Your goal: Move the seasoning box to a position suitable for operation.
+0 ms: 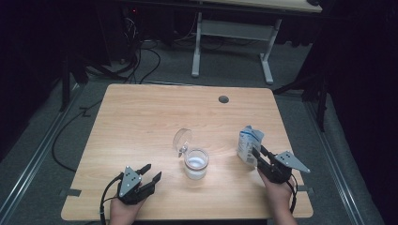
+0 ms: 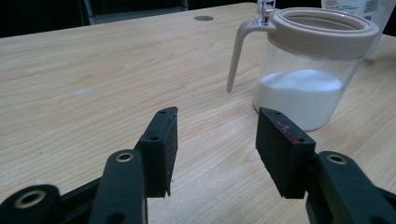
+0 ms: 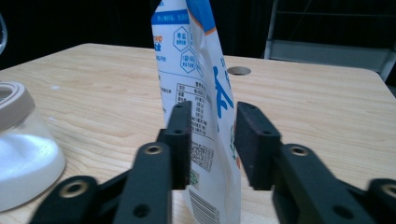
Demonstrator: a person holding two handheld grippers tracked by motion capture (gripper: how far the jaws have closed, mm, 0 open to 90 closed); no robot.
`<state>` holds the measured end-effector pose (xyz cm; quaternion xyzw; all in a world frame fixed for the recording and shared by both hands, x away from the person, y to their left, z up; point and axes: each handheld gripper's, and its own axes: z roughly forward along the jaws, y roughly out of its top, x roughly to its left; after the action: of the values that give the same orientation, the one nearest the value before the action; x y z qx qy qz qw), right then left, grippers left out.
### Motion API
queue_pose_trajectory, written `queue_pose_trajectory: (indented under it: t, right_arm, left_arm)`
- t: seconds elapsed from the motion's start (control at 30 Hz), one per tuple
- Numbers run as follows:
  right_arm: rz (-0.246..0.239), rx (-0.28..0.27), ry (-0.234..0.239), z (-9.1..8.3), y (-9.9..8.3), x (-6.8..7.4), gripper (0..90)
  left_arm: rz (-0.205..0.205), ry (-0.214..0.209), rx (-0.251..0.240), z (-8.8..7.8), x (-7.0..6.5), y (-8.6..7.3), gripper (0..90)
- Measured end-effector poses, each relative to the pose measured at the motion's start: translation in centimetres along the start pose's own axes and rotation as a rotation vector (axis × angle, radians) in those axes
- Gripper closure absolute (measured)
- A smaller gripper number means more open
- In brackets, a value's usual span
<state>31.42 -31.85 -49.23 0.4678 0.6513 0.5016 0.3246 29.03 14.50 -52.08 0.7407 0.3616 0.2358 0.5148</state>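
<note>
Two claws near the surface's front edge, a jar and a pouch between and beside them.

High view: the left claw point(image 1: 151, 173) rests spread and empty near the front-left corner of the surface point(image 1: 141, 117); the jar point(image 1: 195, 163) stands near the front edge at mid-width, its clear lid point(image 1: 181, 139) tipped open behind it; the right claw point(image 1: 256, 153), near the front-right corner, reaches to the upright white-and-blue pouch point(image 1: 248, 144).
Left gripper view: the spread pads frame bare wood, and the jar point(image 2: 312, 70) stands just beyond to the right, showing what the high view cannot: a beige rim, a thin curved handle, white powder in its lower part.
Right gripper view: the right claw point(image 3: 212, 144) straddles the pouch point(image 3: 198, 88); a gap shows at the right pad, while contact at the left pad cannot be told. The print is legible only here, and the jar point(image 3: 23, 149) sits at the left edge.
</note>
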Motion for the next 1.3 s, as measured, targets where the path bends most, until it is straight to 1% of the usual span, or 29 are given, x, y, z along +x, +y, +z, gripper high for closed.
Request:
queue_pose_trajectory:
  t: [0.07, 0.13, 0.27, 0.4, 0.53, 0.6, 0.7, 0.8, 0.87, 0.93, 1.0, 1.1, 1.23, 1.3]
  right_arm:
    - [0.011, 0.008, -0.008, 0.0, 0.0, -0.1, 57.1]
    - [0.017, 0.014, -0.012, -0.1, 0.0, -0.1, 52.7]
    - [-0.010, 0.047, -0.032, -0.3, -0.3, 0.2, 48.9]
    - [-0.034, 0.073, -0.047, -0.7, -1.0, 0.5, 49.2]
    - [-0.039, 0.094, -0.055, -1.4, -1.5, 0.8, 49.6]
    - [-0.056, 0.103, -0.067, -1.7, -1.8, 1.0, 49.7]
    - [-0.062, 0.114, -0.065, -2.2, -2.2, 1.2, 50.5]
    - [-0.068, 0.130, -0.056, -2.6, -2.6, 1.6, 52.2]
    - [-0.079, 0.125, -0.052, -2.8, -2.8, 1.8, 57.8]
    - [-0.085, 0.124, -0.048, -3.0, -2.9, 2.1, 59.8]
    - [-0.096, 0.124, -0.032, -3.0, -3.0, 2.5, 62.2]
    - [-0.105, 0.124, -0.016, -2.8, -2.9, 2.9, 63.0]
    - [-0.100, 0.135, 0.016, -2.3, -2.8, 3.5, 63.6]
    - [-0.100, 0.143, 0.029, -2.1, -2.8, 3.7, 63.6]
  left_arm:
    - [0.000, -0.001, 0.000, 0.1, 0.0, 0.0, 49.0]
    - [0.000, -0.003, 0.005, 0.2, 0.0, 0.0, 49.0]
    - [-0.006, -0.006, 0.014, 0.3, 0.0, 0.1, 48.8]
    - [-0.008, -0.002, 0.022, 0.4, -0.1, 0.1, 48.8]
    - [-0.008, -0.009, 0.030, 0.5, -0.1, 0.2, 49.8]
    - [-0.010, -0.010, 0.031, 0.6, -0.1, 0.2, 49.8]
    - [-0.012, -0.010, 0.038, 0.7, -0.2, 0.3, 49.8]
    - [-0.015, -0.011, 0.039, 0.8, -0.2, 0.3, 50.2]
    - [-0.015, -0.011, 0.040, 0.8, -0.2, 0.3, 50.2]
    - [-0.017, -0.011, 0.039, 0.8, -0.3, 0.4, 50.4]
    - [-0.019, -0.008, 0.036, 0.8, -0.3, 0.4, 50.5]
    - [-0.017, 0.001, 0.030, 0.8, -0.4, 0.3, 50.3]
    - [-0.019, 0.010, 0.033, 0.8, -0.4, 0.2, 50.9]
    - [-0.030, 0.010, 0.032, 0.7, -0.4, 0.2, 51.5]
